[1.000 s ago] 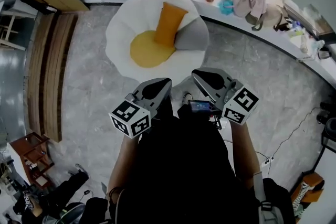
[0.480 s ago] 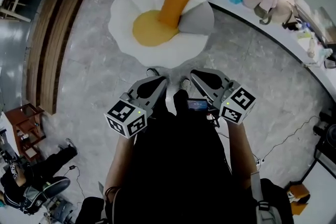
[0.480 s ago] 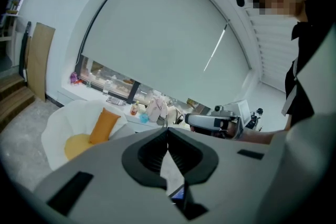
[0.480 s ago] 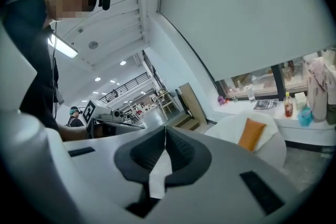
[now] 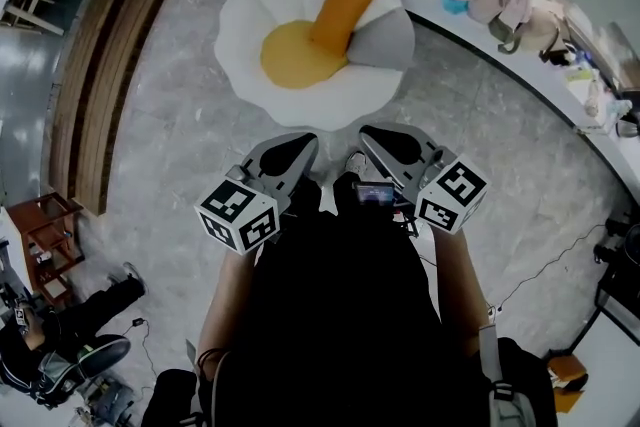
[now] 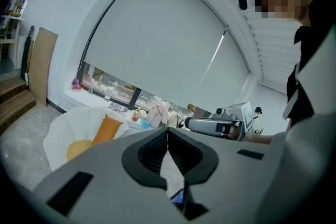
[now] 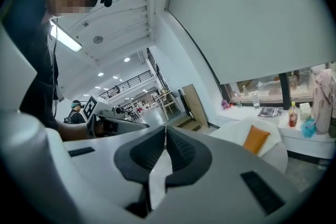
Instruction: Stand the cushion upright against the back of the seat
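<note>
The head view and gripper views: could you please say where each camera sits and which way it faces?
Head view: on the person's head, facing steeply down at the white chair and orange cushion; shows left tool, right tool, person's torso.
Left gripper view: on the left tool, along its shut jaws toward the chair; right tool and person at right.
Right gripper view: on the right tool, along its shut jaws; chair at right, left tool and person at left.
Shared: all show chair and cushion.
</note>
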`<state>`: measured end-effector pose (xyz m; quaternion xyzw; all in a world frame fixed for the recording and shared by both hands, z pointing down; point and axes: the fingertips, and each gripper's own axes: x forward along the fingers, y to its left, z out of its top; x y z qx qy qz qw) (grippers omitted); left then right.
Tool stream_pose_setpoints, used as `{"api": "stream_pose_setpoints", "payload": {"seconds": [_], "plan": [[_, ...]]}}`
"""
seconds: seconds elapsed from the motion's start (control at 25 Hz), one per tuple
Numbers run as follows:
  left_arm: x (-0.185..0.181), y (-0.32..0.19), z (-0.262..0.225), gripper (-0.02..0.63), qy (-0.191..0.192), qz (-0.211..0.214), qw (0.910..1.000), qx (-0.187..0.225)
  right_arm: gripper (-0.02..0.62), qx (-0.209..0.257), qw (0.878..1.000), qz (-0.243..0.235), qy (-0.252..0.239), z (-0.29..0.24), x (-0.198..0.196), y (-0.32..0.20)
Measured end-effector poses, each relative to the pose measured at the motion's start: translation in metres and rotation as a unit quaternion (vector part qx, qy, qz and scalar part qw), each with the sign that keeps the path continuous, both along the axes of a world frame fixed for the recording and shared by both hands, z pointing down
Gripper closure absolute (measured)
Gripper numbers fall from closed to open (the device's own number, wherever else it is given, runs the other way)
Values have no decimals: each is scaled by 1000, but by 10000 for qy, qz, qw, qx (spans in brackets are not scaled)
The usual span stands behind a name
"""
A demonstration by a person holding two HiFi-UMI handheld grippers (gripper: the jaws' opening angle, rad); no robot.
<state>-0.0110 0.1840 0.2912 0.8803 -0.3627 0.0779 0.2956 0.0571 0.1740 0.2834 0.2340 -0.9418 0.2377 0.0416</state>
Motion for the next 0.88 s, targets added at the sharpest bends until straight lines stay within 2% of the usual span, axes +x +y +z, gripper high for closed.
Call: {"api": "stream_pose_setpoints", "payload": {"seconds": [0.2, 0.4, 0.56, 0.88], "plan": [[-8, -1, -2, 592, 65, 321, 9995, 48, 575, 190, 9996, 93, 211, -7, -21, 4], [-15, -5, -6, 592, 161, 450, 9988, 106, 577, 312, 9986, 373, 220, -17, -23, -3], [-26, -3, -5, 592, 165, 475, 9987, 119, 577, 320, 9977, 559, 208, -21, -25, -4], [-50, 7, -3, 592, 192, 407, 9989, 112, 578, 421, 9971, 554, 310, -20, -47, 6]]}}
